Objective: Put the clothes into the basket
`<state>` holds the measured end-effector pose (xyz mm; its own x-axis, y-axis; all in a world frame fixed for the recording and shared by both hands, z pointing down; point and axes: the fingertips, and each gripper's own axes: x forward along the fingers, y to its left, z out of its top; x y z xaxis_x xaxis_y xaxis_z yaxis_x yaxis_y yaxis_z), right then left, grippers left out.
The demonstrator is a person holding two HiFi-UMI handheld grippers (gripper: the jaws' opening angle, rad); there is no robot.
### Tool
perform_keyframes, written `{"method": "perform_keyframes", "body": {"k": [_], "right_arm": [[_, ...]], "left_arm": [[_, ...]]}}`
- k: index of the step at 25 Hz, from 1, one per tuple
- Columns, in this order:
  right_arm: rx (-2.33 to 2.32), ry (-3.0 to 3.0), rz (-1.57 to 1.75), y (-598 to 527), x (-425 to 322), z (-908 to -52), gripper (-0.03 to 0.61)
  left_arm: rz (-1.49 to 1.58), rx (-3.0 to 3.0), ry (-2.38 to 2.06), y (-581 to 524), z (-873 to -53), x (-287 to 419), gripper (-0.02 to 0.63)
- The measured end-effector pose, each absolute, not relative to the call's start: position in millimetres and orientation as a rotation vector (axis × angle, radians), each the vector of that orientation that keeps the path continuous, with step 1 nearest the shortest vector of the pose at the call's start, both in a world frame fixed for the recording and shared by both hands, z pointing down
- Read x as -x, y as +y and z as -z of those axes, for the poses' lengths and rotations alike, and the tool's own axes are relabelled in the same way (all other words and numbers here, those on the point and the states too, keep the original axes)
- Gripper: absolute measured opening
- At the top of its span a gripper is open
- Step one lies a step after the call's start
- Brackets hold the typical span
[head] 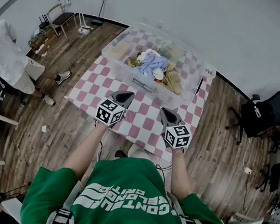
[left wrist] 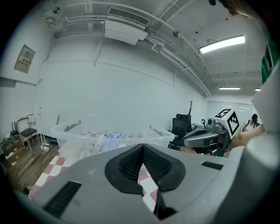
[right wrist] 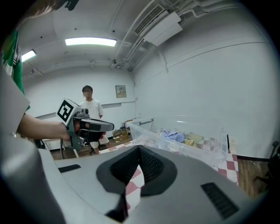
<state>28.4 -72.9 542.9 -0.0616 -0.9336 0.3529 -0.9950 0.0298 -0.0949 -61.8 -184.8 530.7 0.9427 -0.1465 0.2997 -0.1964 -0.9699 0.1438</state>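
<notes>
Nearest the wearer, the left tongs (head: pixel 125 96) and the right tongs (head: pixel 166 112) hang side by side over the near edge of the desk (head: pixel 144 120), both tilted slightly down toward its pink-and-white checked cloth. Each gripper view shows its own ribbed pads pressed together with only a sliver of the cloth visible below. Both pairs are fully closed and carry nothing.

The cloth between the tongs and the basket (head: pixel 126 73) lies bare, with no garment showing on it. The basket is a clear plastic tub standing on the far half of the desk, well apart from both tongs. The clothes (head: pixel 155 69) are heaped loosely inside it, a pale blue piece (head: pixel 152 62) on top and a tan piece (head: pixel 173 81) beside it. From how things lie, the putting-in looks done or nearly so.

These should handle as light, limp fabric — nothing stiff, nothing breakable, not slippery either. A garment would sag and trail from whatever point is pinched. The sound hold is a raised fold or bunch near the middle of a piece, taken through several layers, not a thin single edge that could slide free. A trailing sleeve or hem could catch on the tub's rim, and the tub is light enough that it might shift.

Beyond the desk, a person in white (head: pixel 9 60) stands on the wooden floor by the far wall.
</notes>
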Motion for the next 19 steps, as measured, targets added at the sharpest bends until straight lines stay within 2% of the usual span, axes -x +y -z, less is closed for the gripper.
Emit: {"method": "perform_keyframes", "body": {"k": [19], "right_arm": [[-1.995,-2.115,-0.481,-76,-29,-549,0.009]], "left_arm": [[-0.458,-2.905,-0.279,-189,-544,67,0.003]]}}
